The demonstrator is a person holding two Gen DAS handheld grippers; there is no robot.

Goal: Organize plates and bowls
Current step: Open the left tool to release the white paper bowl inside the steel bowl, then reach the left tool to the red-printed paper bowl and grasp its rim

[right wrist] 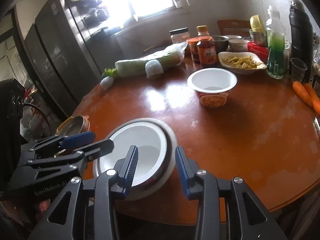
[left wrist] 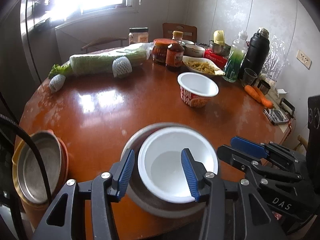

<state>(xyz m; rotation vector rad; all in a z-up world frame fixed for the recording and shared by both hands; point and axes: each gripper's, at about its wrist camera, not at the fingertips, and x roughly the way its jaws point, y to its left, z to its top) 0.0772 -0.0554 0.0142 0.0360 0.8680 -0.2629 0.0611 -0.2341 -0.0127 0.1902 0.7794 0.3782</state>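
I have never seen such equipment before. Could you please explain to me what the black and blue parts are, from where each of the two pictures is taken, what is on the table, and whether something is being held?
No robot is here. A person holds a hand tool in each hand; each tool has two fingers with blue pads and a camera looking forward along them. One picture comes from the left gripper, the other from the right gripper, so each view also shows the other tool at its edge.

Both stand at a white bowl that sits inside a metal bowl on the round brown table. The jaws stand apart and the pads do not press, so nothing is held.

Also on the table: a red noodle cup, stacked metal dishes, a wrapped vegetable, jars, bottles, a plate of food and carrots.
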